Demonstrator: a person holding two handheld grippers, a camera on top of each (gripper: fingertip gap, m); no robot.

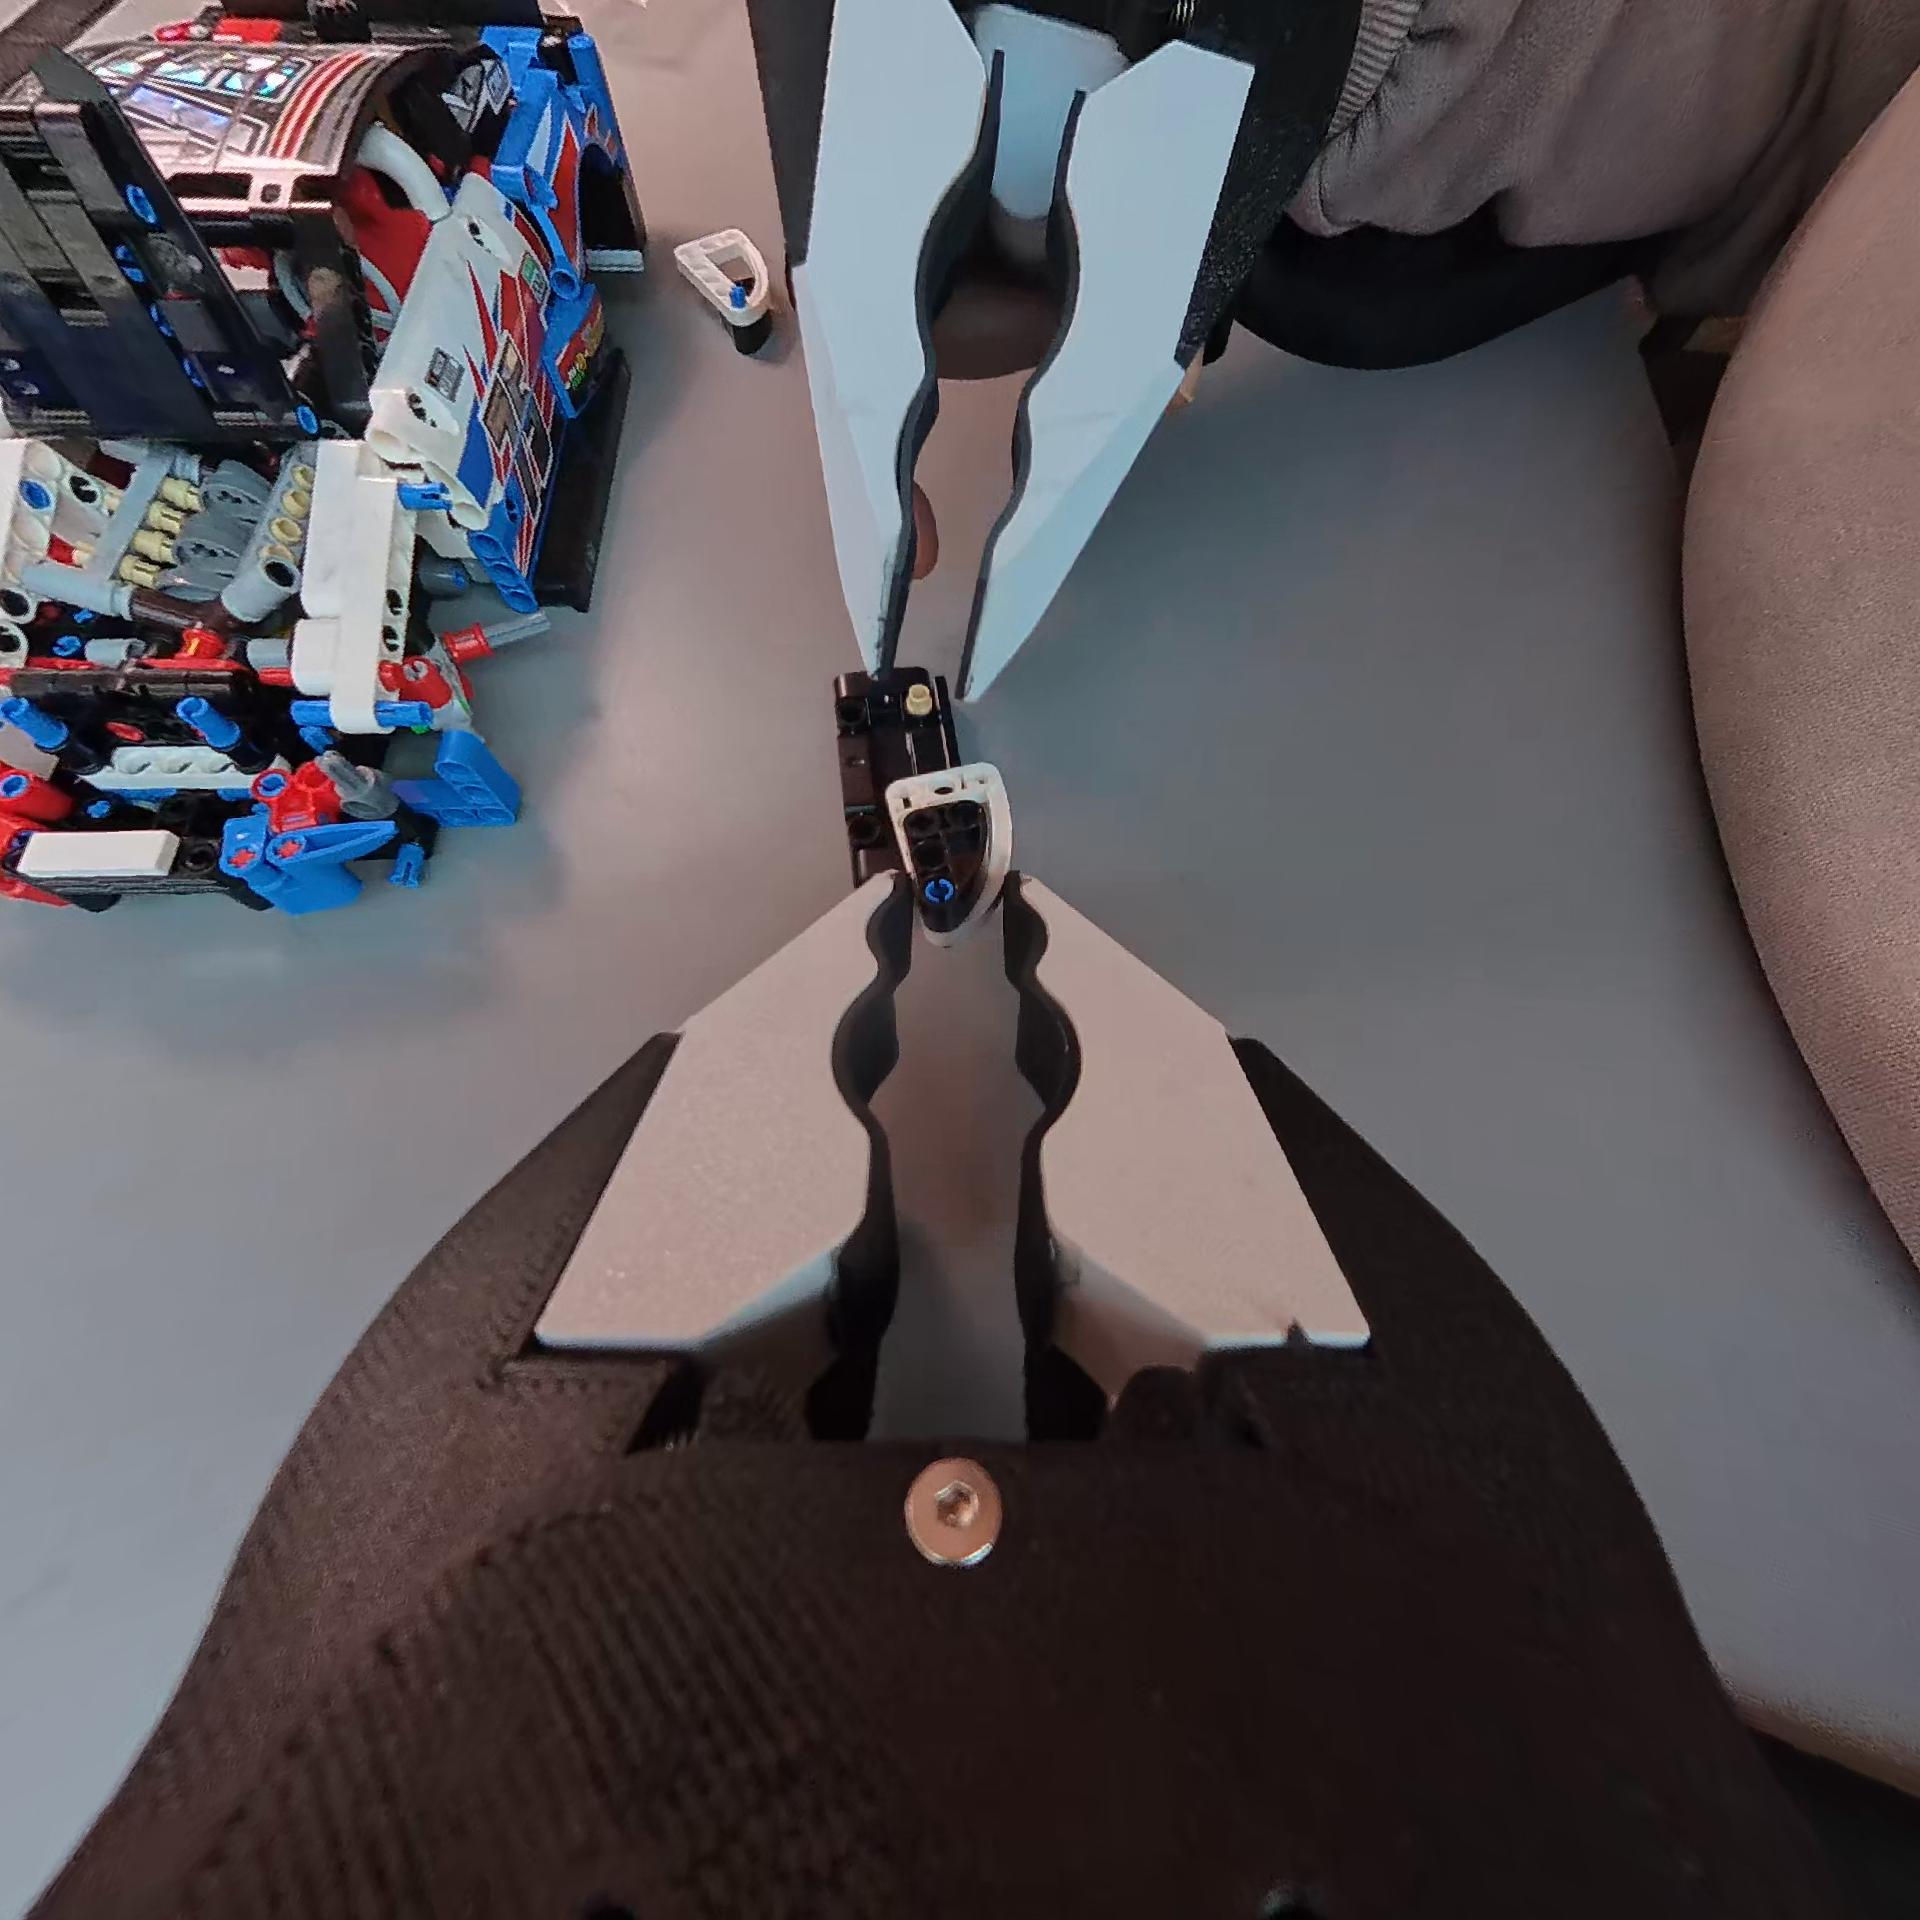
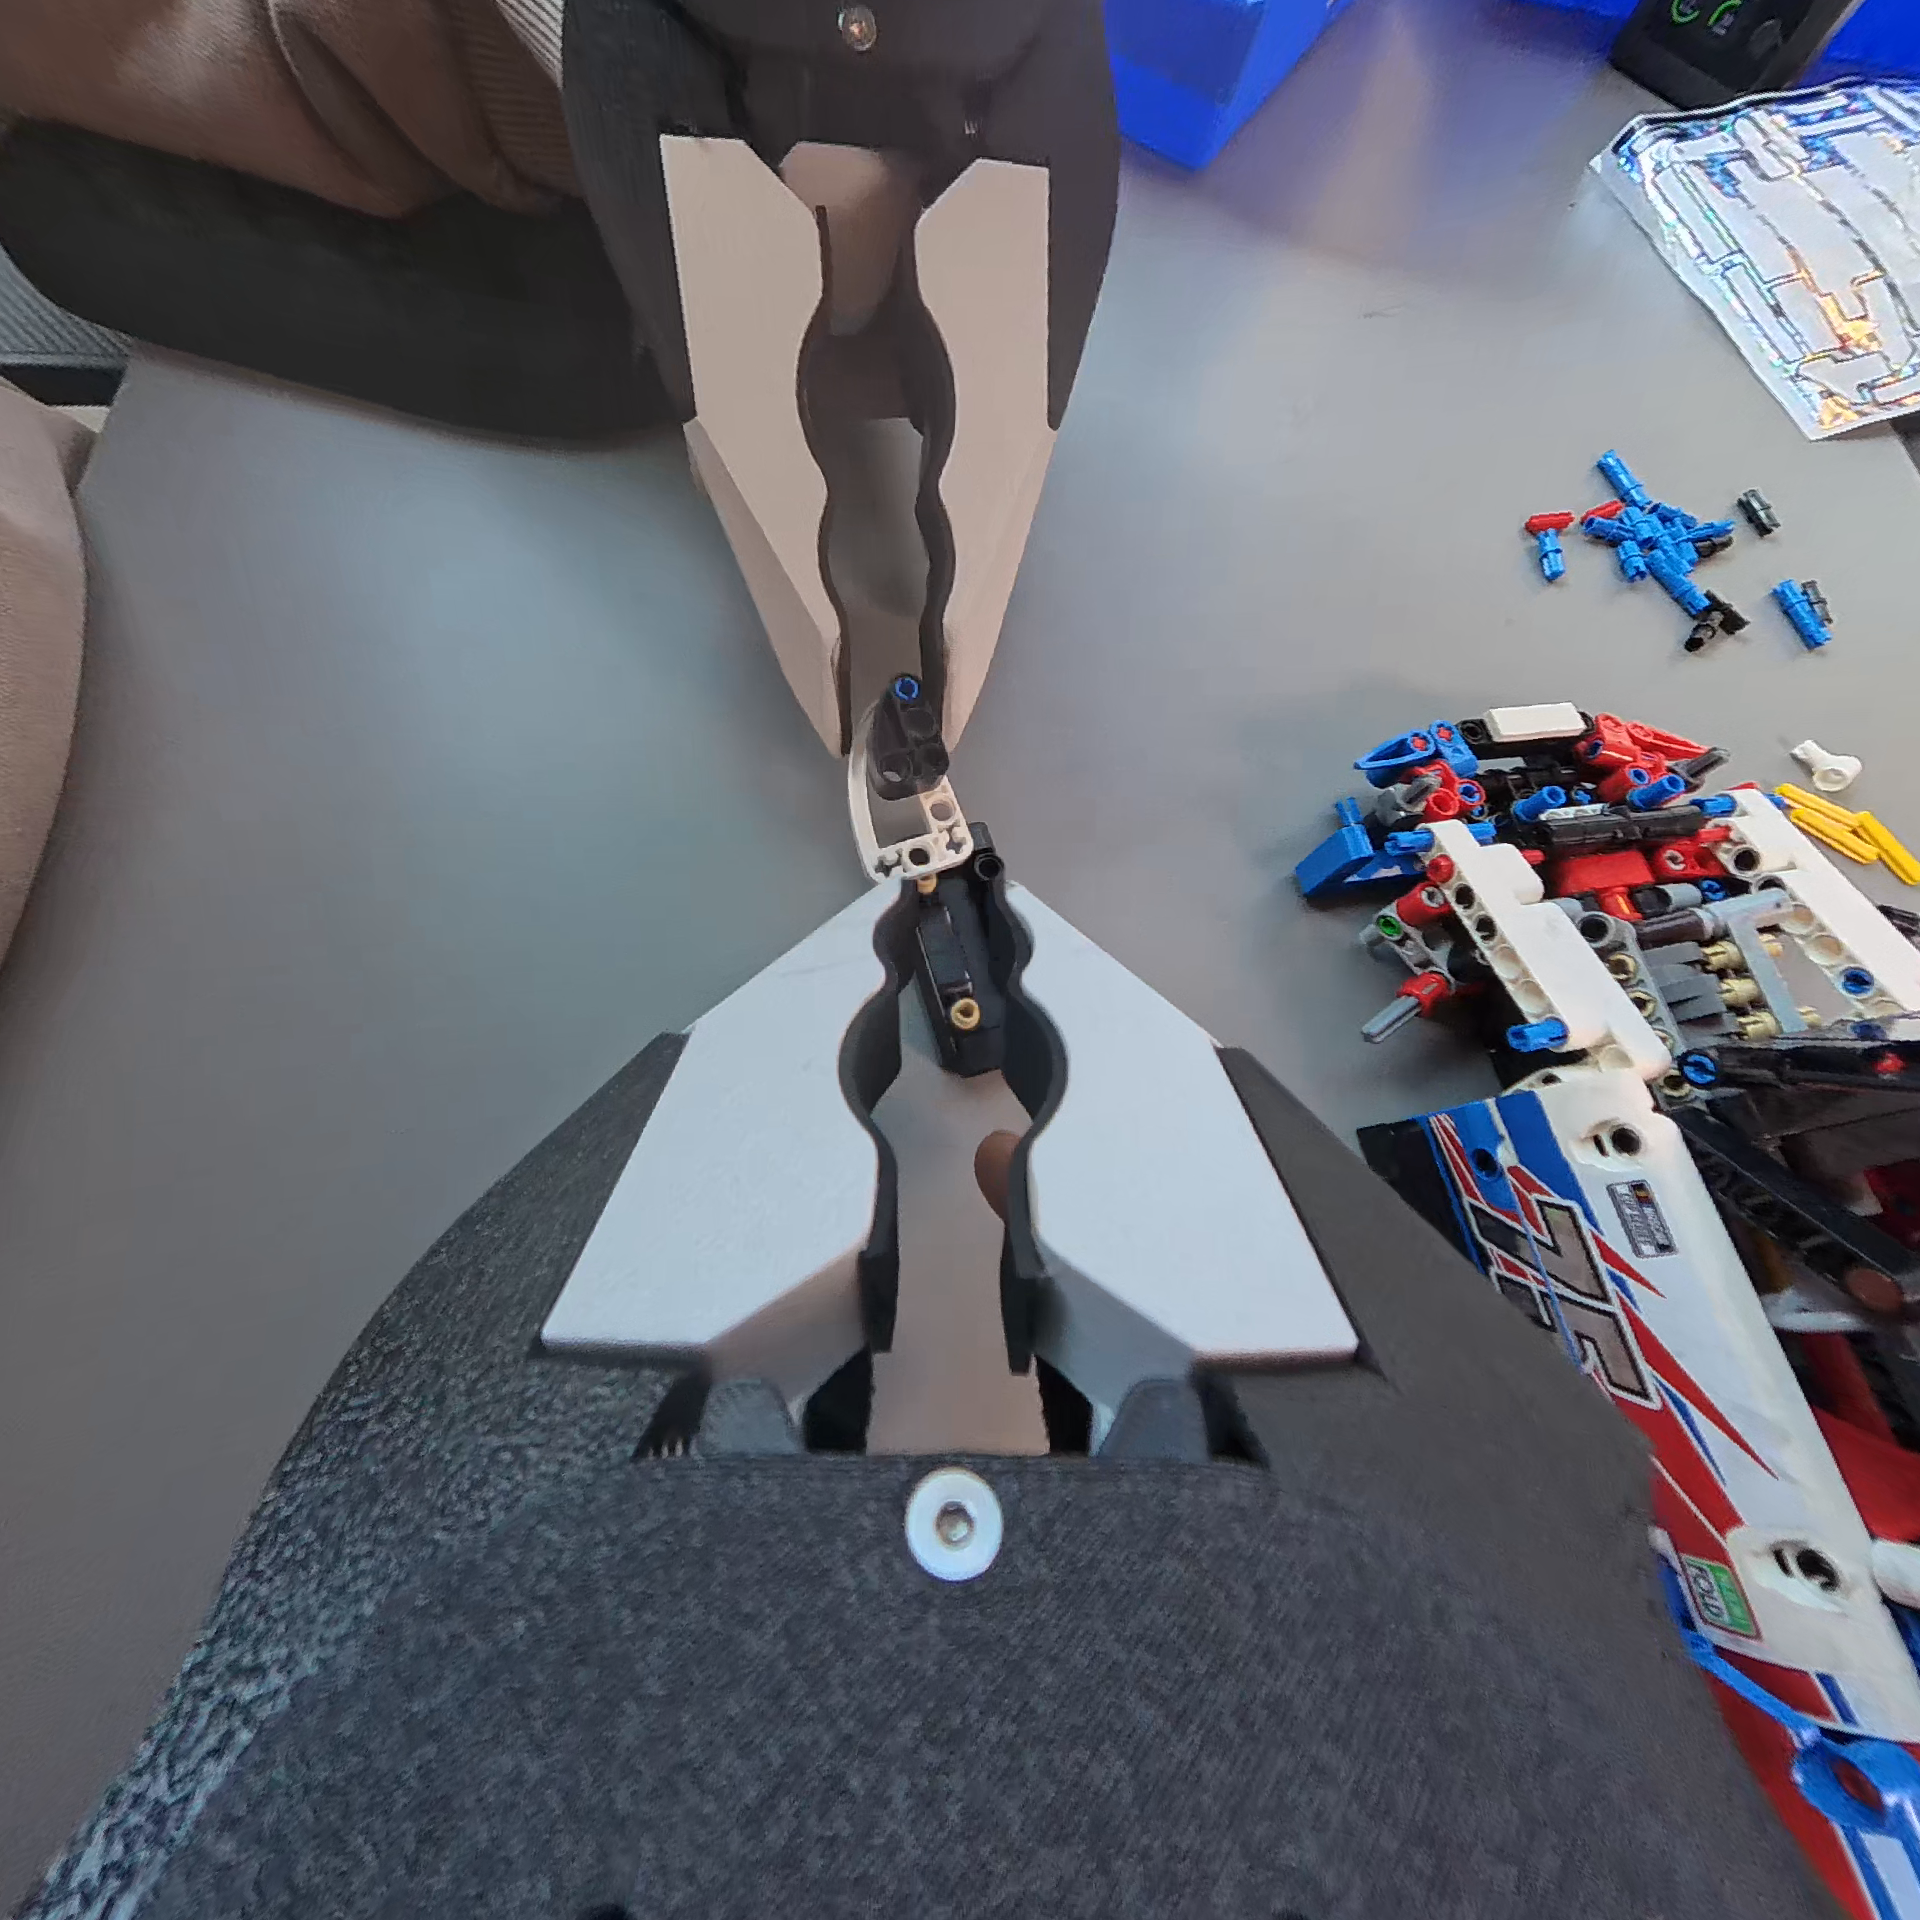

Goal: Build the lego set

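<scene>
My left claw (image 1: 954,894) pinched the white curved piece (image 1: 951,821); my right claw (image 2: 948,896) squeezed the black block (image 2: 961,987), mid-frame. Pushing crooked could have popped them apart.

Left gripper (image 1: 951,894) pointed forward over table, jaws nearly closed, tips pinching white curved piece (image 1: 956,831). Right gripper (image 2: 951,935) faced it tip to tip, jaws drawn close around black beam piece (image 2: 961,987), which sat between inner pads. Both grippers met nose to nose, almost in line. Fingertip (image 2: 995,1169) showed in gap between right fingers. Sleeved arm (image 1: 1558,125) lay behind right gripper.
</scene>
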